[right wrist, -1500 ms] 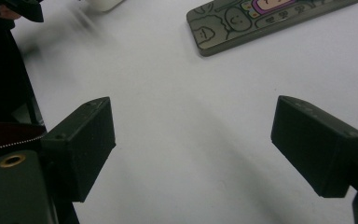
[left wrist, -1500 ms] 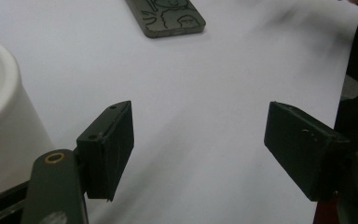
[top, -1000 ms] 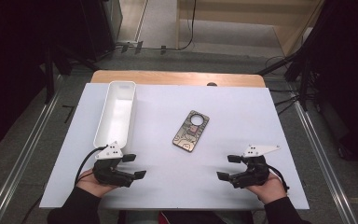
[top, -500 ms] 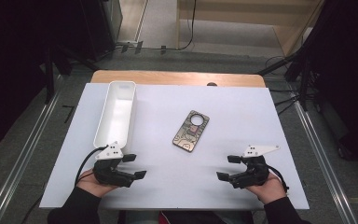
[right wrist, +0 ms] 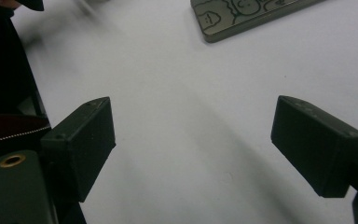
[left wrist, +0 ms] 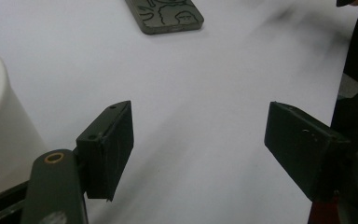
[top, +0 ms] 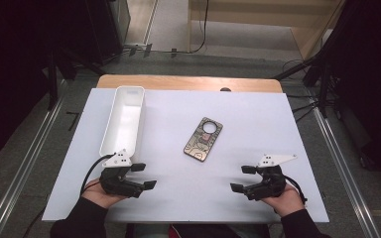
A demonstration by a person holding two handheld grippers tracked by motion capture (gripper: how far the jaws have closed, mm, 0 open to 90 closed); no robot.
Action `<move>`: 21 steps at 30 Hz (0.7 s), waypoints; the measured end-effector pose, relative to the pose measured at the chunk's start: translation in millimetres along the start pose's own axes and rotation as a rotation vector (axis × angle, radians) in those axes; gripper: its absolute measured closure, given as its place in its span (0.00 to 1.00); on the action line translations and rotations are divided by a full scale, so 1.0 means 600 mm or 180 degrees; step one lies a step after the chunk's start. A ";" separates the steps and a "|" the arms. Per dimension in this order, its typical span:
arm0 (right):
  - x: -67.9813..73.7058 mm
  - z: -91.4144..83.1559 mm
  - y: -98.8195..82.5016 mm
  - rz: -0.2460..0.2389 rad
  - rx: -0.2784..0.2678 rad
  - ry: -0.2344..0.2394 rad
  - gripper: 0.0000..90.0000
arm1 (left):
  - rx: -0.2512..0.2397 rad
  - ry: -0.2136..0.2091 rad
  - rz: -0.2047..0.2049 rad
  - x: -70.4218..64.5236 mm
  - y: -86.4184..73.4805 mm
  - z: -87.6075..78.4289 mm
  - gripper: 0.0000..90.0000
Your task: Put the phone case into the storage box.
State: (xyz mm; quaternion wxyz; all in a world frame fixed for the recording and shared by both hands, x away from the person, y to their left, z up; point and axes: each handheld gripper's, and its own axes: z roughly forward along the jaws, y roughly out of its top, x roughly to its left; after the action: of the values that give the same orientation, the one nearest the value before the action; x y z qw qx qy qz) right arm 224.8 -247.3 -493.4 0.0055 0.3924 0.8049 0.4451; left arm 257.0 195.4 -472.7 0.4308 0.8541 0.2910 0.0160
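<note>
While your left gripper [top: 143, 176] rests low at the near left of the table [top: 258, 114], its jaws stand well spread with nothing between them; the left gripper view [left wrist: 198, 144] shows bare white surface in the gap. Your right gripper [top: 243, 178] sits the same way at the near right, jaws parted wide and pinching nothing, as its own view [right wrist: 193, 144] confirms. Both point inward toward each other, well apart.

Between and beyond them lies the phone case [top: 203, 140], flat on the table near its middle, camera hole toward the far side, touching neither gripper. At the far left stands the long white tray [top: 110, 134], its near end just beside your left gripper.

From above you see the whole case and both hands [top: 101, 194]. The left gripper view gives only the near end of the case [left wrist: 165, 16] with its line drawing, plus the rounded corner of the tray [left wrist: 0, 126] at its left edge. The right gripper view catches one corner of the case [right wrist: 242, 18].
</note>
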 end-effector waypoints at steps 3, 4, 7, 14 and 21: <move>0.000 0.000 0.000 0.0003 -0.0008 0.0001 0.14 | -0.0002 -0.0034 0.0039 -0.008 0.008 -0.002 0.26; 0.000 0.000 0.000 0.0003 -0.0003 0.0001 0.14 | -0.0007 -0.0039 0.0052 -0.010 0.010 -0.001 0.26; 0.000 0.001 0.000 -0.0002 -0.0007 0.0000 0.14 | 0.0003 -0.0053 0.0056 -0.014 0.019 0.002 0.26; -0.001 -0.001 -0.001 0.0006 -0.0019 -0.0009 0.14 | -0.0015 -0.0104 -0.0015 -0.022 0.037 0.008 0.23; -0.001 -0.001 -0.001 0.0001 -0.0023 -0.0015 0.14 | 0.0036 -0.0084 -0.0002 -0.030 0.058 0.017 0.23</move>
State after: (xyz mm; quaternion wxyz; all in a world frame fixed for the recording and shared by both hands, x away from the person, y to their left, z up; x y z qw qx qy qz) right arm 224.6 -248.1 -493.5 0.0087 0.3935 0.8033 0.4470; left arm 261.6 162.5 -448.9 0.4298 0.8565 0.2857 0.0029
